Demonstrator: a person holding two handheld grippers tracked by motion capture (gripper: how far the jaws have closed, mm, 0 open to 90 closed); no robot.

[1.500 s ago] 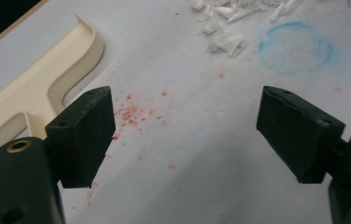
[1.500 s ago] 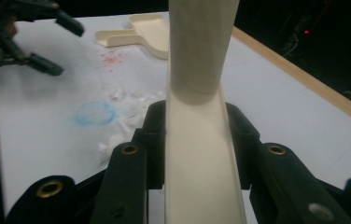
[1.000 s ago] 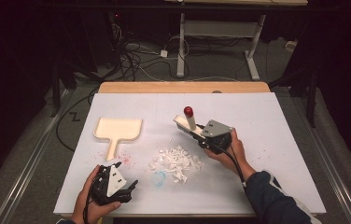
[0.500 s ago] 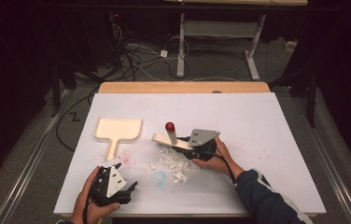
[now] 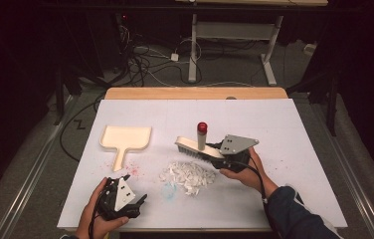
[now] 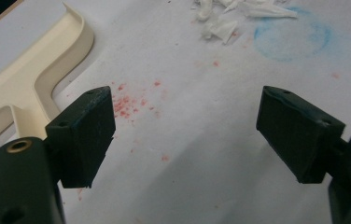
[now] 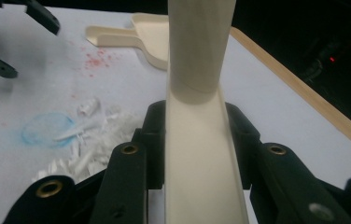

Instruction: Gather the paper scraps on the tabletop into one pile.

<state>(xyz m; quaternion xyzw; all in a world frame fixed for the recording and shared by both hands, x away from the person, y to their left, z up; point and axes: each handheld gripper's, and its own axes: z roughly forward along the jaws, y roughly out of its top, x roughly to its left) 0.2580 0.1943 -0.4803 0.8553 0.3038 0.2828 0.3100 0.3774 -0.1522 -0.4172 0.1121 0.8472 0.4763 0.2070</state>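
Brush (image 5: 195, 147): a cream hand brush with an upright handle tipped in red, held near the middle of the table, its bristle side facing the front edge and sitting just behind the paper pile. In the right gripper view its cream back (image 7: 201, 154) runs straight up between the two black jaws.
Right gripper (image 5: 227, 158): clenched on the end of the brush — both jaws press against the sides of the cream back; the person's right hand (image 5: 247, 172) wraps it from the front-right, a dark sleeve trailing toward the front edge.
Paper scraps (image 5: 187, 175): a loose heap of white shreds lying on the table just in front of the brush, a little toward the front edge from the centre; in the right gripper view they lie to the left of the jaws (image 7: 94, 140).
Dustpan (image 5: 124, 139): cream, flat on the left half of the table, handle pointing toward the front edge, well apart from the brush.
Left gripper (image 5: 138, 203): released — its jaws stand wide with bare table between them, held in the left hand (image 5: 98, 214) near the front-left corner; the dustpan handle (image 6: 24, 88) lies just beside its left jaw.
Stains: red specks (image 6: 129, 102) by the dustpan handle and a faint blue ring (image 6: 291, 33) next to the scraps.
Table (image 5: 299, 129): covered in white, a wooden strip showing along the far edge.
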